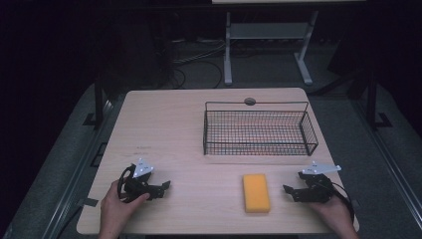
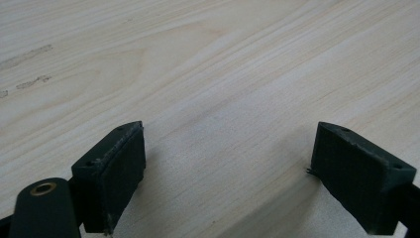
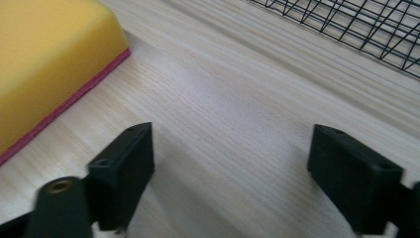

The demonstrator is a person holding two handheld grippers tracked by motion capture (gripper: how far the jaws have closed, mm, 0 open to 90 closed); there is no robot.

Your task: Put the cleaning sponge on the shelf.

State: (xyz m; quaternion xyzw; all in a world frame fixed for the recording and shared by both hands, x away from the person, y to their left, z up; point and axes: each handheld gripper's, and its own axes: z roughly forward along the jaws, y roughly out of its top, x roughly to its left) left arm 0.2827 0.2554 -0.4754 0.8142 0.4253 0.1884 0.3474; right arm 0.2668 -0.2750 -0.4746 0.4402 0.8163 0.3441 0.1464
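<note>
You had both grippers low over the near part of the table [image 1: 164, 124], and neither had hold of anything: the left gripper [image 1: 166, 185] stood with its jaws spread wide over bare wood, and the right gripper [image 1: 287, 190] likewise had its jaws well apart with nothing between them. The yellow sponge [image 1: 256, 192] lay flat between your two hands, nearer the right one, with the wire basket [image 1: 259, 148] beyond it toward the far edge. From the right gripper view the sponge [image 3: 47, 59] sat off to one side of the jaws rather than between them, so had you closed from there you would likely have pinched air or nipped only a corner. A corner grip on something that soft could have let it fold and slip out on the lift. Its pink underside [image 3: 74, 101] lay flush on the wood, so a low jaw might have pushed it along instead of getting around it. The basket wall stood upright near the sponge's path, and a carry kept too low could have caught the sponge on the rim.
</note>
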